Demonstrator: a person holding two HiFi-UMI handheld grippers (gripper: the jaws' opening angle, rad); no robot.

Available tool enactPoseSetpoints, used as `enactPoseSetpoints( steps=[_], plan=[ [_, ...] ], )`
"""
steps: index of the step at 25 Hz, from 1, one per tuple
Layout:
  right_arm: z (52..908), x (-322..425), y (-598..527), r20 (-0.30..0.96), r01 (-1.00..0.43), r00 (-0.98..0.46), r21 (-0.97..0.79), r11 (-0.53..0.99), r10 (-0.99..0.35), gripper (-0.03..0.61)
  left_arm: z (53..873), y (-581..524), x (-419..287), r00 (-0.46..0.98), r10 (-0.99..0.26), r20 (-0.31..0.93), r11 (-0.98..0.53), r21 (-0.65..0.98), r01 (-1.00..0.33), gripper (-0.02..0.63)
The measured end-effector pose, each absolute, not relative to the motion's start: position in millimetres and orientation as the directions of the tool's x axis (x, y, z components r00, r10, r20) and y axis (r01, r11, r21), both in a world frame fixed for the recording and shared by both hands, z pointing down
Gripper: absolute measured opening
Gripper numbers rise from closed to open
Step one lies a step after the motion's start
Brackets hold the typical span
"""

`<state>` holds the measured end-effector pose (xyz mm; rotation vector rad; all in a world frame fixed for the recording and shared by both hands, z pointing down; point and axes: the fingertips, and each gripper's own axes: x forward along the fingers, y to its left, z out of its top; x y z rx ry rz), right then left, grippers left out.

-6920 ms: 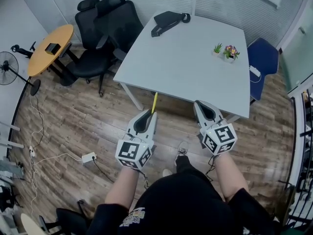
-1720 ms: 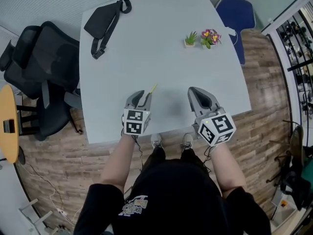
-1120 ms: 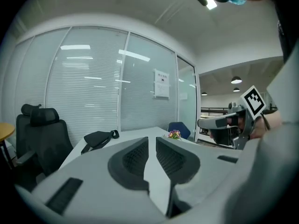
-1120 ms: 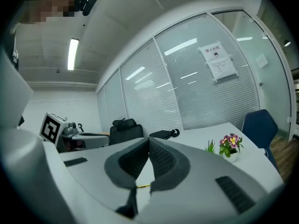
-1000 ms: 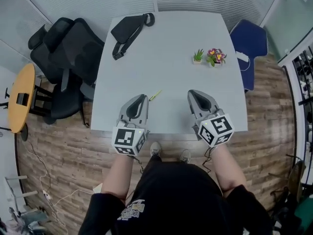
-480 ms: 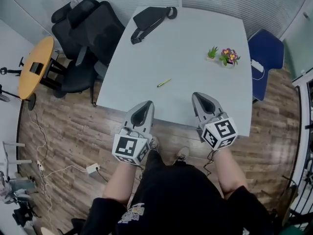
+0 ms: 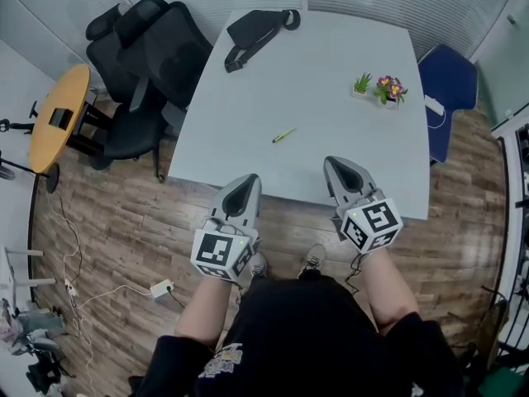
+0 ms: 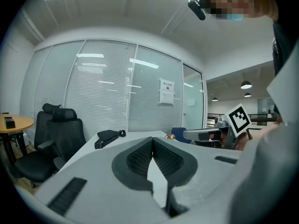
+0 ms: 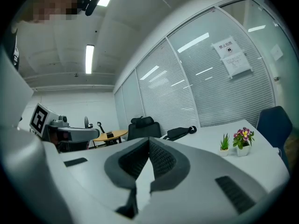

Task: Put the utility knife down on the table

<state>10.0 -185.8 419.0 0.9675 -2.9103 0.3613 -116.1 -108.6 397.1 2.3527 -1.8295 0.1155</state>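
The utility knife (image 7: 283, 135), a thin yellow-green stick, lies flat on the pale grey table (image 7: 248, 98), near its middle. My left gripper (image 7: 250, 179) hangs over the table's near edge, well back from the knife, with its jaws shut and nothing between them. In the left gripper view its own pads meet at the tips of the left gripper (image 8: 152, 138). My right gripper (image 7: 334, 165) is level with it to the right, also shut and empty, and its tips touch in the right gripper view (image 9: 149, 139). Neither gripper view shows the knife.
A black belt bag (image 7: 252, 33) lies at the table's far left corner. Two small potted plants (image 7: 378, 89) stand at the far right. Black office chairs (image 7: 153, 48) and a round wooden table (image 7: 58, 114) are to the left, and a blue chair (image 7: 450, 89) to the right. A power strip (image 7: 163, 289) lies on the wooden floor.
The left gripper has let go of the knife, which now rests on the table. Both grippers have drawn back from it towards the table's near edge.
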Motion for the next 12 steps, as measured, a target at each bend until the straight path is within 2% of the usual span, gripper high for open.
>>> enactPoseSetpoints(
  steps=[12],
  plan=[
    [412.6,1.8,-142.4,0.147,-0.764,-0.645,-0.160,0.626,-0.750,0.003,402.6,-98.1,-135.4,0.467,-0.875,0.130,-0.456,0.106,-0.884,0.006]
  ],
)
